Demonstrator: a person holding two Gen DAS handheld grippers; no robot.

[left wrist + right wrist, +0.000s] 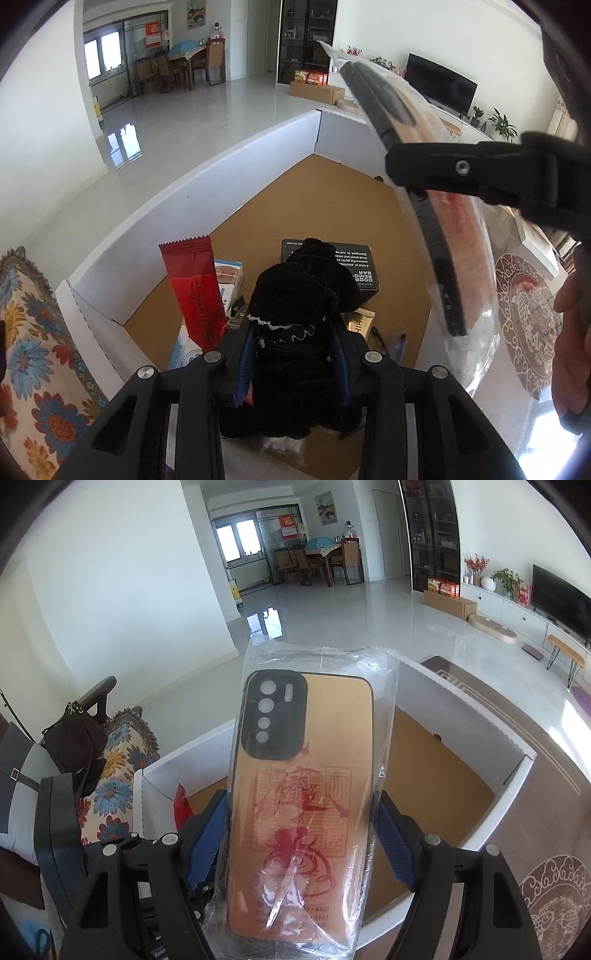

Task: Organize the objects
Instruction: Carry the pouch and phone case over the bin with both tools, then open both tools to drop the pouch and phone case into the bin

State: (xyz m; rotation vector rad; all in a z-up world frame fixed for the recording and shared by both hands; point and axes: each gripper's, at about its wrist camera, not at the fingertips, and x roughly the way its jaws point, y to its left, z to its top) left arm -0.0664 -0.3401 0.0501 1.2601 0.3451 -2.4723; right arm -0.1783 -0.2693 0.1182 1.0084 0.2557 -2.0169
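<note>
White walls and glossy floor tiles stretch behind a white cardboard box [192,192] with a brown bottom. Left tongs [295,360] pinch a black fuzzy cloth [299,314] between blue pads, hanging over the box — below lie a red wrapper [194,291] and a black printed carton [354,266]. Right tongs [299,843] clamp a bagged phone case [299,794] by its edges, orange with red artwork, upright above the box. A floral cushion [33,332] sits beside the box.
</note>
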